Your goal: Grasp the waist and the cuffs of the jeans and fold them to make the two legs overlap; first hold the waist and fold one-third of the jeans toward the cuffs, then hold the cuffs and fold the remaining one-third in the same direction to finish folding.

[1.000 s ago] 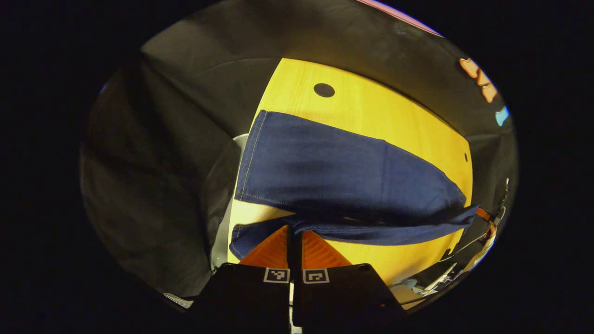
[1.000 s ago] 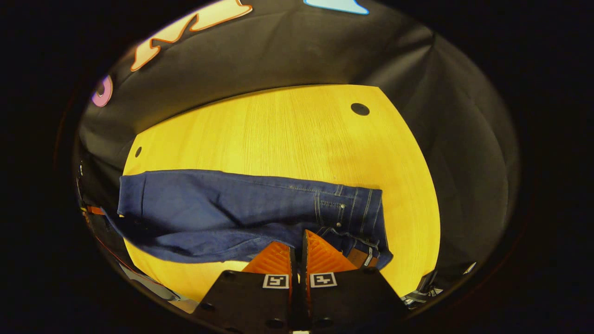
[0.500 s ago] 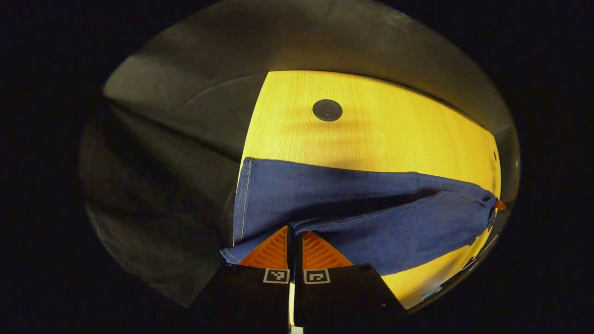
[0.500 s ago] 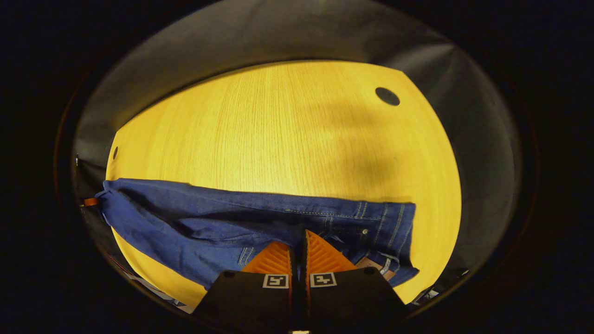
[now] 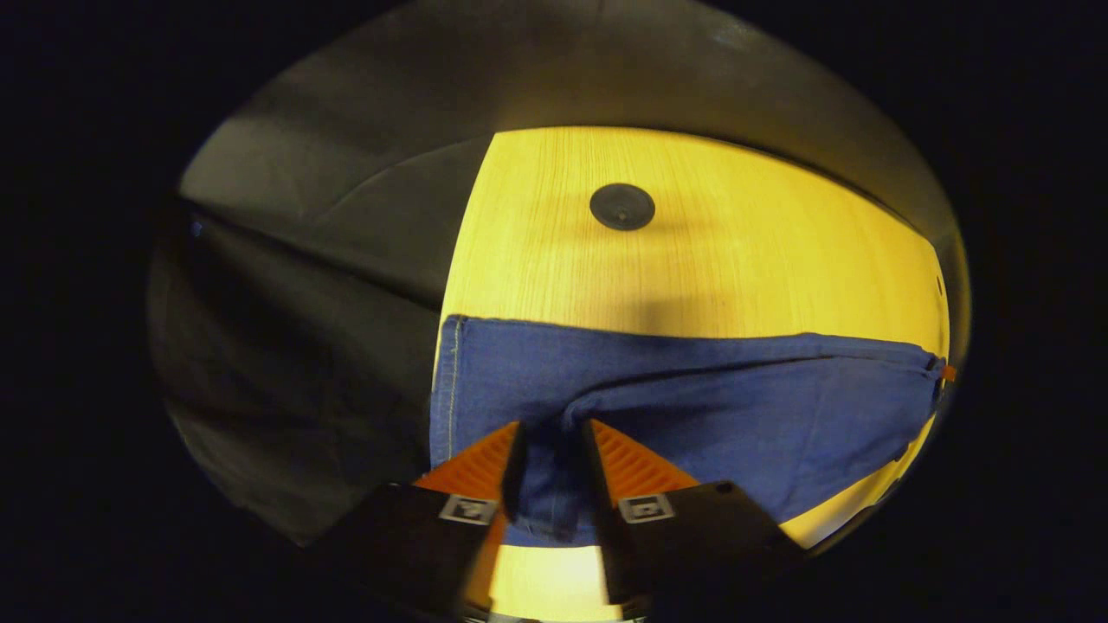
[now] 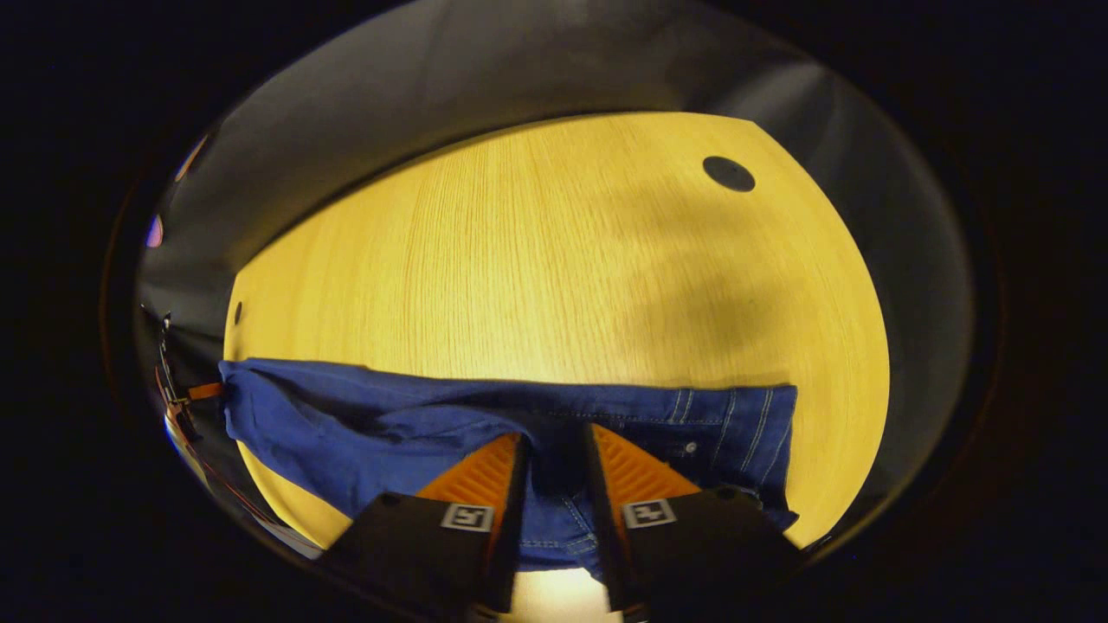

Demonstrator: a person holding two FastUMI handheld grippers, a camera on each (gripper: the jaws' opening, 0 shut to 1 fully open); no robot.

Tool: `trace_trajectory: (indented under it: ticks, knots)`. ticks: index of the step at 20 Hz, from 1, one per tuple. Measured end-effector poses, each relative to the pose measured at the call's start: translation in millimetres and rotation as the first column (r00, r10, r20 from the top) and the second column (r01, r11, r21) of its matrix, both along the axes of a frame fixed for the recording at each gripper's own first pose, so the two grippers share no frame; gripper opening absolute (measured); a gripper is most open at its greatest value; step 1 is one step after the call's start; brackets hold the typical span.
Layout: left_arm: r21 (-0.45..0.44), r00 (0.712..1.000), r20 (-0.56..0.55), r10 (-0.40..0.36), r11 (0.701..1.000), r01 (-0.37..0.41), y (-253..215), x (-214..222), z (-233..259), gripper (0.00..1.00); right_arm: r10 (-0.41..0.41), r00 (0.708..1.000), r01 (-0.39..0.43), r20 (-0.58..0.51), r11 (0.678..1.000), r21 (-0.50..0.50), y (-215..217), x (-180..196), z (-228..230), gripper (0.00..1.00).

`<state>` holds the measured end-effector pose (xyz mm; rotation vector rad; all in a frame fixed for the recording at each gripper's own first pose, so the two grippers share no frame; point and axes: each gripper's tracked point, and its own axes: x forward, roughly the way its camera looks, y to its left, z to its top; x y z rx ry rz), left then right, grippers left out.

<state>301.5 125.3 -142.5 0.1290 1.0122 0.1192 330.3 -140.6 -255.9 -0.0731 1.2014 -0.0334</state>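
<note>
The dark blue jeans (image 5: 710, 407) lie flat across the yellow table (image 5: 692, 260), one leg folded over the other. In the left gripper view the stitched cuff hem (image 5: 447, 381) sits at the left, by the table's edge. My left gripper (image 5: 550, 443) stands open over the cuff end, denim showing in the gap between its fingers. In the right gripper view the jeans (image 6: 381, 424) run leftward from the waist (image 6: 736, 420) with its belt loops and button. My right gripper (image 6: 558, 450) stands open over the waist end, denim lying between its fingers.
A round black grommet (image 5: 621, 207) is set in the table beyond the jeans; it is seen as grommet (image 6: 728, 173) at the far right corner too. Black cloth walls surround the table (image 6: 563, 260). The other gripper (image 6: 186, 398) shows small at the jeans' far end.
Both grippers carried the near leg and waist edge over onto the far leg, lowered to the table and then opened, letting go of the denim. The jeans now lie flat.
</note>
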Motion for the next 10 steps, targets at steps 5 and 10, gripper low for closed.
trace_trajectory:
  ticks: [5,10]
  knots:
    - [0.064,0.99,0.138,-0.026,0.998,0.017,5.1,2.3,47.8,0.96,-0.104,0.97,0.08,0.221,0.99,0.117,-21.9,35.9,55.0,0.99]
    - [0.038,0.959,0.284,-0.018,0.999,0.008,-5.0,-5.5,87.9,0.96,-0.134,0.945,0.128,0.299,0.991,0.042,-73.9,3.3,92.7,0.99]
